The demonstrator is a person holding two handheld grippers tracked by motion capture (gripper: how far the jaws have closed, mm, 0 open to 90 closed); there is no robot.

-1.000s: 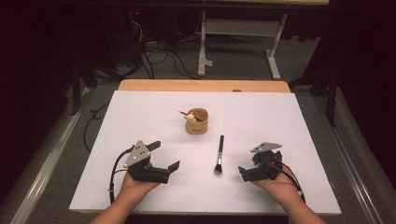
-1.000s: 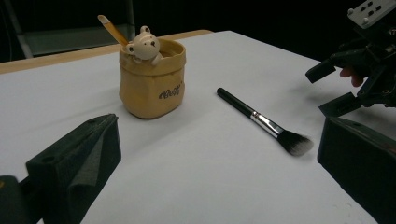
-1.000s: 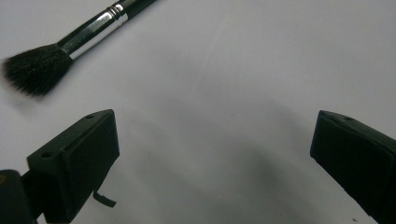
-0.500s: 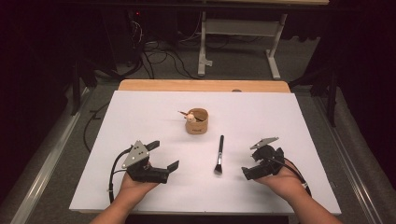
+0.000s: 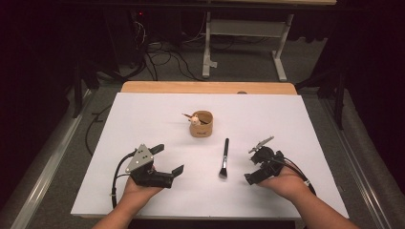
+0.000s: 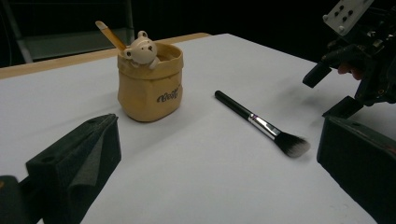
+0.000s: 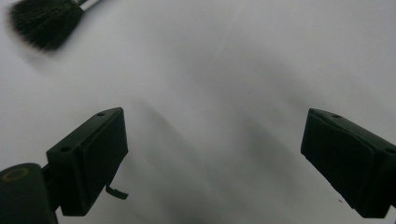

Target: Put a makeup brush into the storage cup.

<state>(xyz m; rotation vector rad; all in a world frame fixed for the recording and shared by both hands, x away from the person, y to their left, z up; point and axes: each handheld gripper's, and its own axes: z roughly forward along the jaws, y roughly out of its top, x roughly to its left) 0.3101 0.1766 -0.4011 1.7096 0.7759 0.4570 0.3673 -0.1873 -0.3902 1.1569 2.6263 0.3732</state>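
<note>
My left hand [image 5: 138, 190] comes in from the bottom edge, forearm angled up and slightly right, palm under the left gripper [image 5: 168, 160]. It sits low over the white table [image 5: 143, 114], grey plate up, nose aimed right and a bit forward. Jaws wide apart, nothing between them; in the left gripper view they frame the pot and brush.

Pot [image 5: 201, 124] stands upright mid-table, well ahead of both grippers. Small bear figure [image 6: 139, 48] hangs on its rim, a pencil [image 6: 110, 35] leans out behind it.

Brush [image 5: 224, 158] lies flat on the table between the two grippers, nearer the right one. Handle points toward the pot, bristles toward me. Nothing touches it.

Right hand [image 5: 285, 183] enters from bottom right, forearm slanting up-left. Right gripper [image 5: 253, 164] is rolled over, pitched down at the table, just right of the bristles. Jaws have just been closing a little, but stand wide with only bare table between them. In the right gripper view the bristle tip sits at top left, clear of both pads.
</note>
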